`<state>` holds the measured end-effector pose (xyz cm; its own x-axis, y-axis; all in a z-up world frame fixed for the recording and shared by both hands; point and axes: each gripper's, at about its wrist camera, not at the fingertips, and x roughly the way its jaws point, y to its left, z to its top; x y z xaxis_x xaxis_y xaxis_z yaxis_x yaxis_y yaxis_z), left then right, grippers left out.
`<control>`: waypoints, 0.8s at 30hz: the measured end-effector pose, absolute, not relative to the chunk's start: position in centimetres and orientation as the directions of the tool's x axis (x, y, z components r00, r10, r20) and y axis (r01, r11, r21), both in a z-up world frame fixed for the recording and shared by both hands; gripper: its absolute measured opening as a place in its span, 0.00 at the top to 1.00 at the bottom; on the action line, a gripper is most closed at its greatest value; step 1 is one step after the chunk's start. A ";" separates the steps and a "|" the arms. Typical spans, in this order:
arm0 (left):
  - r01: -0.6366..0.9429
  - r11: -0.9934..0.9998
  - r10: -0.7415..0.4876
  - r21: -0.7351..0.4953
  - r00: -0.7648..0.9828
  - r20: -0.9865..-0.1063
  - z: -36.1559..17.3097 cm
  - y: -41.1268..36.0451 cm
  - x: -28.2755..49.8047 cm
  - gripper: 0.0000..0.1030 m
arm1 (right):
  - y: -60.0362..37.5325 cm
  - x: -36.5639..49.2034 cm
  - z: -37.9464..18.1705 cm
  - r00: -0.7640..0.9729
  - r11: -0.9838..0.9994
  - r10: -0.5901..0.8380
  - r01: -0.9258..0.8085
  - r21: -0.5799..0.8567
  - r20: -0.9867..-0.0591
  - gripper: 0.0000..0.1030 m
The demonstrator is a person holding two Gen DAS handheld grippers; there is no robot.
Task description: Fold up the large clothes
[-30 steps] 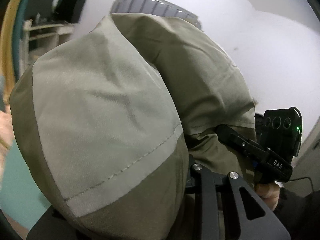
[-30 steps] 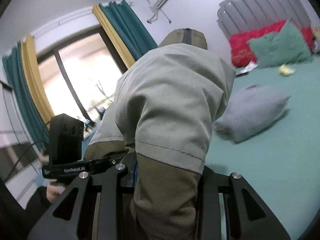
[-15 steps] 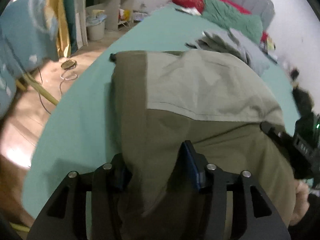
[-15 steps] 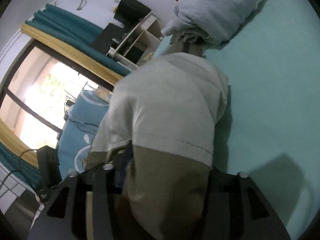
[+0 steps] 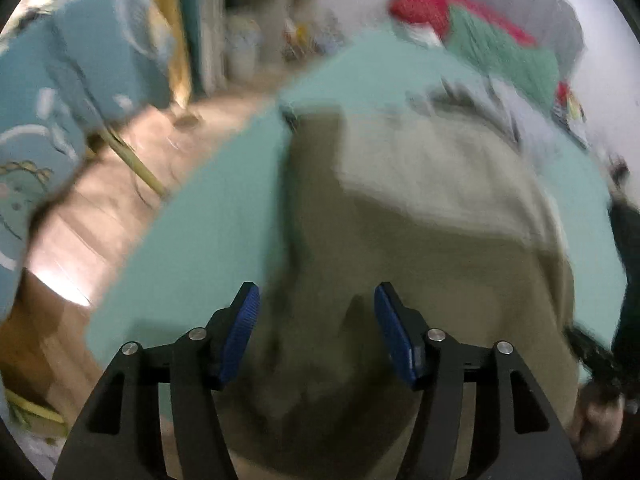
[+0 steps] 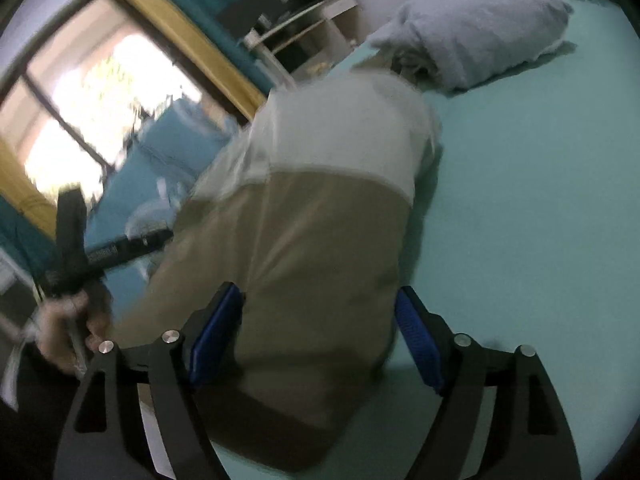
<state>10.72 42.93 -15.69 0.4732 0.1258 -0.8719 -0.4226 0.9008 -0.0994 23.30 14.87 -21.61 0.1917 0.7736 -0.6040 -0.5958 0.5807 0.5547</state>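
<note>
Both my feeds are smeared with motion blur; the window (image 6: 96, 92) blazes overexposed far left, glare on the floor (image 5: 68, 288), edges fisheye-bent and dark.

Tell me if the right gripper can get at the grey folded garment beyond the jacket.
Probably yes: right gripper is open, and bare green bedsheet leads past two-tone olive jacket to grey folded garment.

The jacket (image 5: 420, 248) is lying folded on the bed. Its pale grey panel is sitting toward 12 o'clock, its olive part toward 6.
</note>
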 end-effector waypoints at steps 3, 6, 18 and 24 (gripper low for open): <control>-0.405 0.912 0.126 -0.058 0.414 -0.902 -17.9 41.6 9.6 0.39 | 12.8 22.3 -22.5 0.163 0.591 0.763 -0.567 0.573 -0.626 0.18; -0.454 0.891 0.186 -0.016 0.397 -0.899 -17.2 41.2 8.6 0.39 | 11.1 21.7 -22.0 0.141 0.592 0.748 -0.584 0.556 -0.648 0.17; -0.371 0.921 0.202 -0.116 0.713 -0.672 -8.2 30.8 12.6 0.39 | -4.6 22.3 -19.7 0.344 0.715 0.648 -0.582 0.387 -0.680 0.17; -0.321 0.912 0.067 -0.257 0.732 -0.678 -10.2 26.2 23.8 0.39 | -13.6 26.9 -18.2 0.458 0.780 0.585 -0.544 0.310 -0.669 0.17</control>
